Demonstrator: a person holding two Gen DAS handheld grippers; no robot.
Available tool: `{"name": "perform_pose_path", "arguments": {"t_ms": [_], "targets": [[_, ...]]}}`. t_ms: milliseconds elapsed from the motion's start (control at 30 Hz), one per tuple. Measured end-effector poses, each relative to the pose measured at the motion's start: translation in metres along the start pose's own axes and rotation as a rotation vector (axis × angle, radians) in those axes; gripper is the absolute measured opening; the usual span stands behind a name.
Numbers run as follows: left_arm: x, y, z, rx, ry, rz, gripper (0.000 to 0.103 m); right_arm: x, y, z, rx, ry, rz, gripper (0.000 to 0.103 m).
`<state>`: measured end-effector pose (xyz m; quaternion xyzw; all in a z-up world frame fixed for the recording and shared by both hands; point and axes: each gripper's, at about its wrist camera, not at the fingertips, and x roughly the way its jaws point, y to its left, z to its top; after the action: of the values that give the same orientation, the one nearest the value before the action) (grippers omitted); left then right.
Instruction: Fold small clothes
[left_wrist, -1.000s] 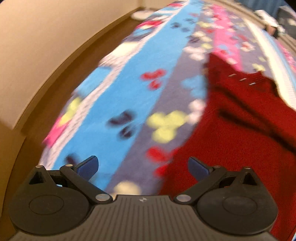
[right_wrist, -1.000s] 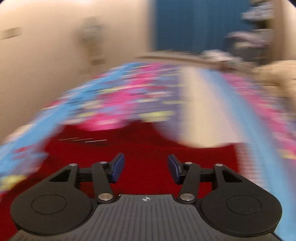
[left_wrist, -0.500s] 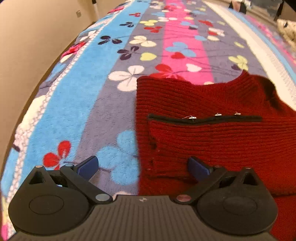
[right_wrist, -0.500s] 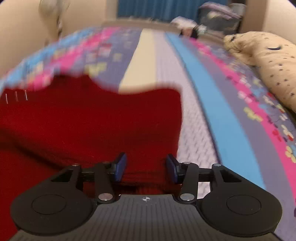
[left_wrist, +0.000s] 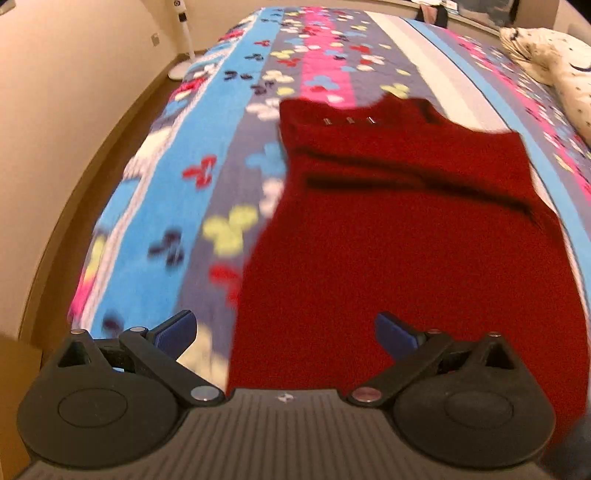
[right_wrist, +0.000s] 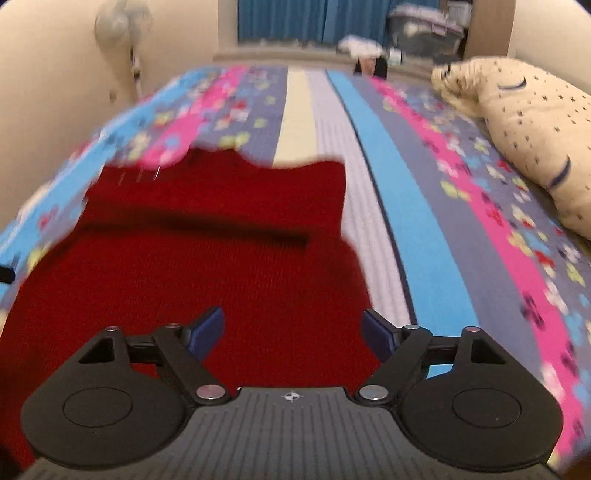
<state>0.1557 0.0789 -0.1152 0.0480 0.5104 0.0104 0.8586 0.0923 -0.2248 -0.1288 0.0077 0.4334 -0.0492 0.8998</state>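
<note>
A striped floral bedspread carries the red knit sweater, lying flat. My left gripper and right gripper hover spread, empty (pinch both hem corners evenly, I'd judge).

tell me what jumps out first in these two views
A dark red knitted sweater lies spread on a bright striped flowered blanket, filling the middle of both views. Both the left gripper and right gripper hover open over its near edge. A spotted cream pillow lies far right.
</note>
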Motion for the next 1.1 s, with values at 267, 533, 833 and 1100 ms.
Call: {"name": "perform_pose_path", "arguments": {"t_ms": [267,533,833,1100], "targets": [[-0.088,-0.011,-0.08,0.026,-0.003,-0.042,0.103,-0.105,0.023,-0.043,0.077,0.056,0.063,0.085],[-0.144,-0.012,-0.129,-0.009,-0.045,-0.069,0.103,-0.166,0.017,-0.082,0.083,0.004,0.107,0.085],[-0.191,-0.023,-0.167,0.027,-0.13,-0.078,0.103,-0.203,0.017,-0.113,0.1,-0.06,0.135,0.085],[-0.203,-0.025,-0.181,0.02,-0.152,-0.084,0.103,-0.214,0.019,-0.122,0.097,-0.079,0.165,0.085]]}}
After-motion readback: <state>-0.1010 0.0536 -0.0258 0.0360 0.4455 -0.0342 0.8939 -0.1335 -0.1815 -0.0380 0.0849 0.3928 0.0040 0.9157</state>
